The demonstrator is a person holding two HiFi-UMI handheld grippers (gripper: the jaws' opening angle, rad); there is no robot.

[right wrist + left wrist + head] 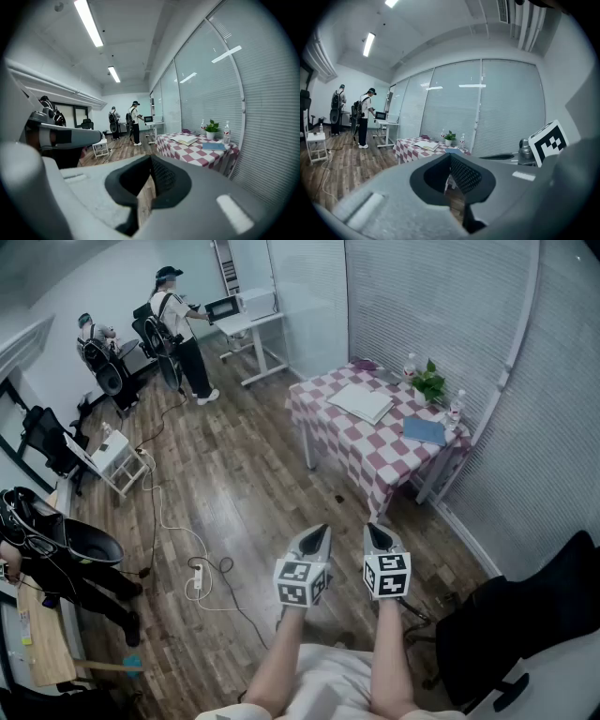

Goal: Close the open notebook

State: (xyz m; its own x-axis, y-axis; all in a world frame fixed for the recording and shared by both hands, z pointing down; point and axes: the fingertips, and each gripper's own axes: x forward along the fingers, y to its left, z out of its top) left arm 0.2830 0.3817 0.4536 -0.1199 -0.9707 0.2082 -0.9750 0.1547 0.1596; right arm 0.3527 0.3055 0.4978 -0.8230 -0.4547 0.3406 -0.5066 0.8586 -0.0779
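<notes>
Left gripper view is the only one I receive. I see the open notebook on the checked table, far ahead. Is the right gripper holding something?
Observer: No. The right gripper view shows the right gripper with its jaws together and nothing between them.
Operator: Part of the table is hidden for me. What lies there?
Observer: A closed blue book, apart from the open notebook and near the plant.
Operator: And what stands at my right side?
Observer: In the head view, a black chair stands close on that side.
</notes>
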